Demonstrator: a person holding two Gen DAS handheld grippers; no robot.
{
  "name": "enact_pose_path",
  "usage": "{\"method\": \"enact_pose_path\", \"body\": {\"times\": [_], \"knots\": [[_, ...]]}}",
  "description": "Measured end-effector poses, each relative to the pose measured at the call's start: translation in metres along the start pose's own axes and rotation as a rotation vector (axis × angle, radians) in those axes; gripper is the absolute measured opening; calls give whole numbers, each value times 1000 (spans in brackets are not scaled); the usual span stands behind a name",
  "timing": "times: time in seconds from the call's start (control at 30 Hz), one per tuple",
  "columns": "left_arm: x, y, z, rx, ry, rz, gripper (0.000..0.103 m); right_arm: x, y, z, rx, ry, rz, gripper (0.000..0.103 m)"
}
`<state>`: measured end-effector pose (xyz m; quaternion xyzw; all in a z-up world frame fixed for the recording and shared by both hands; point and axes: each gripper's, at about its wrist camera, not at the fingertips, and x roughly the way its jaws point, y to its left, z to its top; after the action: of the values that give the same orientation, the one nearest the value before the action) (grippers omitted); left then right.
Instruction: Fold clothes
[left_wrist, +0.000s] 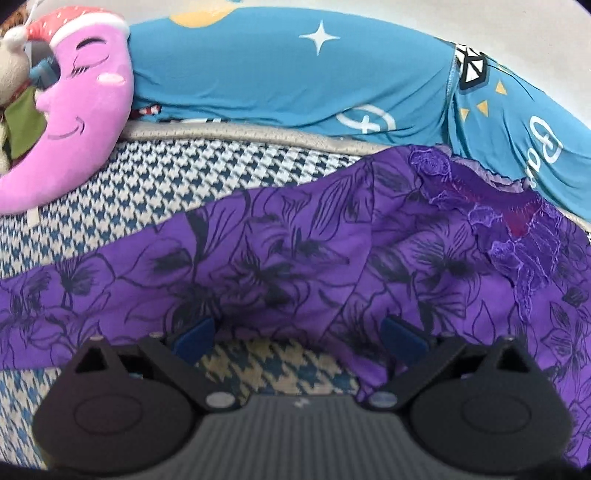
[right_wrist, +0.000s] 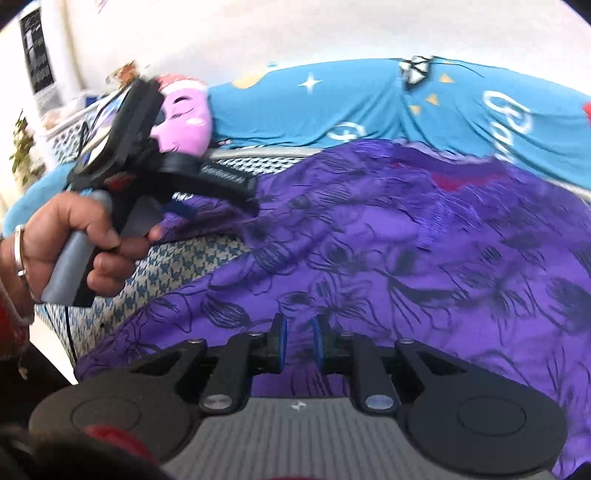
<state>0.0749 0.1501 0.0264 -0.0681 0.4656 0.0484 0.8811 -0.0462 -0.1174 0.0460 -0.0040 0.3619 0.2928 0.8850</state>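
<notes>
While the purple garment (left_wrist: 295, 258) lies beyond them, left gripper (left_wrist: 299, 336) fingers wide apart, right gripper (right_wrist: 299, 343) fingers narrowly parted, empty.

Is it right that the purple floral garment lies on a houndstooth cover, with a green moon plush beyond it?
Not quite: the moon plush is pink, as the left wrist view shows. The purple floral garment does lie on the houndstooth cover, plush beyond it.
</notes>
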Motion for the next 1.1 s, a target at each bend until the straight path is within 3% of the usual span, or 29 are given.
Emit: {"method": "enact_pose_path", "body": {"times": [0.4, 0.5, 0.63, 0.67, 0.77, 0.83, 1.1], "knots": [[16, 12, -3, -86, 91, -82, 100, 6, 9, 0, -38, 0, 28, 17], [22, 7, -3, -85, 97, -85, 95, 7, 8, 0, -33, -4, 25, 17], [26, -5, -4, -53, 85, -62, 71, 7, 2, 2, -14, -10, 5, 17], [26, -9, -4, -39, 73, -50, 55, 7, 1, 2, -9, -10, 0, 17], [23, -12, -2, -23, 37, -21, 31, 6, -5, 2, 9, -15, -14, 17], [21, -12, -1, -23, 13, 3, 26, 3, -8, 3, 14, -23, -27, 17], [17, -15, 9, 51, -94, 156, 26, -23, -35, 5, 51, -72, -127, 17]]}}
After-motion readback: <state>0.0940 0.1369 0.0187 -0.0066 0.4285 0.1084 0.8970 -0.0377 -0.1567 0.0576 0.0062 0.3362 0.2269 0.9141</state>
